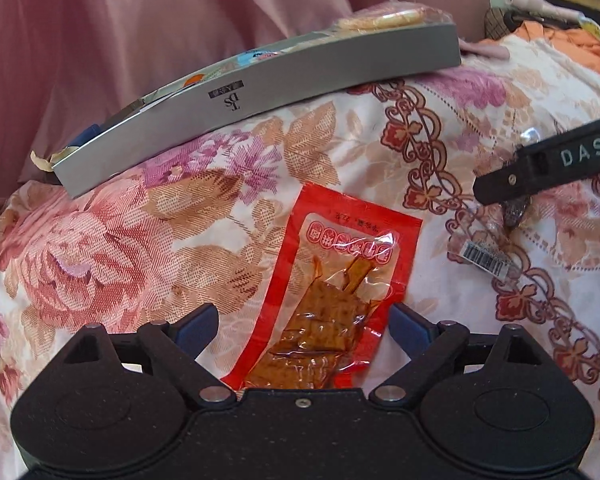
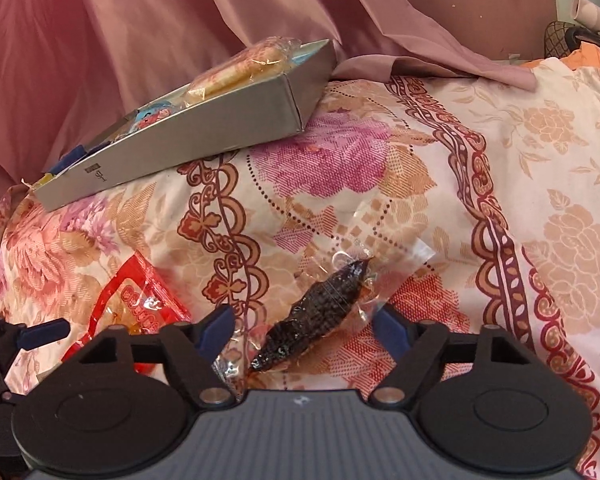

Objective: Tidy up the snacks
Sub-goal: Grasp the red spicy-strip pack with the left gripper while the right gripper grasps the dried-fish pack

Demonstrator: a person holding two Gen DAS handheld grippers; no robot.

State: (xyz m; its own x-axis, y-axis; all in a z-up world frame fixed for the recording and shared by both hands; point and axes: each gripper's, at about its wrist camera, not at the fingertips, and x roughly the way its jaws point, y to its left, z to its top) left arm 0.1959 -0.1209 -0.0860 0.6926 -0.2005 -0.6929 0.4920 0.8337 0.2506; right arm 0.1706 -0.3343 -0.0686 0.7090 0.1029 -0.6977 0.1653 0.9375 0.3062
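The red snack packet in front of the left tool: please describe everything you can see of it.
The red snack packet is a flat, glossy plastic pouch with a clear window showing brown, oily strips and a row of printed characters above them. It lies on the floral cloth, its near end between the open fingers of the left tool, which do not press it.

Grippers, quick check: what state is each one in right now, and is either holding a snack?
Left gripper: open, straddling the red snack packet, not gripping it.
Right gripper: open, around the clear packet with the dark snack, pads not touching.
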